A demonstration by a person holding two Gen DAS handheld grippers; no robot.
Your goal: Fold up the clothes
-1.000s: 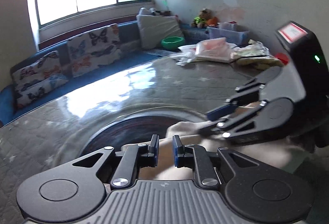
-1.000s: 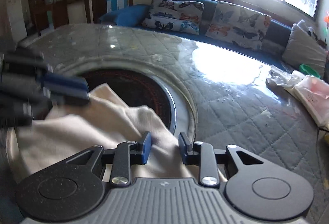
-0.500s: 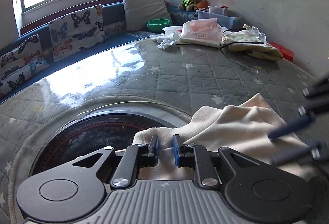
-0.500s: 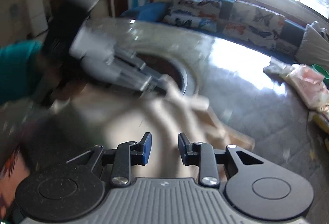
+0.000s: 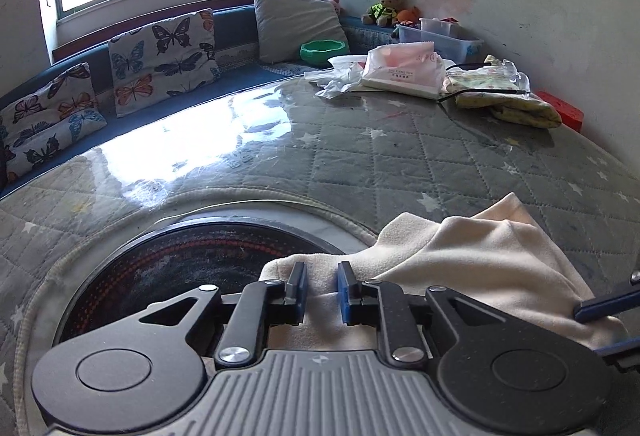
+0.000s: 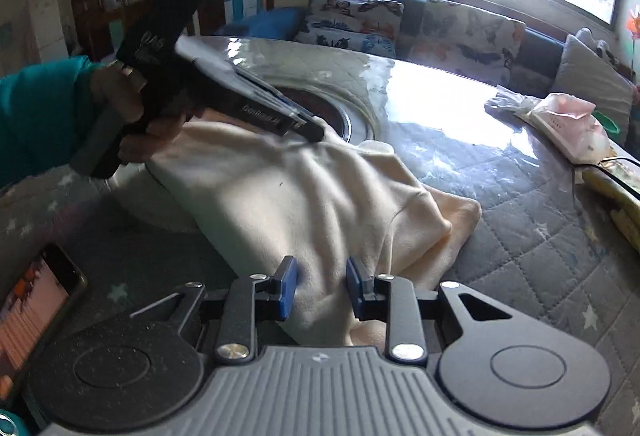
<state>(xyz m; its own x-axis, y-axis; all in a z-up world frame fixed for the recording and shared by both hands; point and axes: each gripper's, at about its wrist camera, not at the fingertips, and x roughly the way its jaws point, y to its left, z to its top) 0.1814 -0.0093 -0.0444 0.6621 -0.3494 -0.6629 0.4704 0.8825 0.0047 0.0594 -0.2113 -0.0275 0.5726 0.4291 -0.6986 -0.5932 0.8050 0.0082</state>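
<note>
Cream fleece garment [image 6: 304, 192] lies doubled but rumpled, both the left gripper [image 5: 322, 286] and right gripper [image 6: 322, 286] parted over it, gripping nothing.

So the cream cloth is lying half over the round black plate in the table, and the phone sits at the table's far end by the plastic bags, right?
Not the phone: the right wrist view shows it at the near edge, left of the right tool. The cream cloth does overlap the round black plate.

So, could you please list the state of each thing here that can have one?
Cream garment: crumpled, partly folded, lying on the table.
Left gripper: open, fabric between its fingers.
Right gripper: open, over the garment.
Phone: screen lit.
</note>
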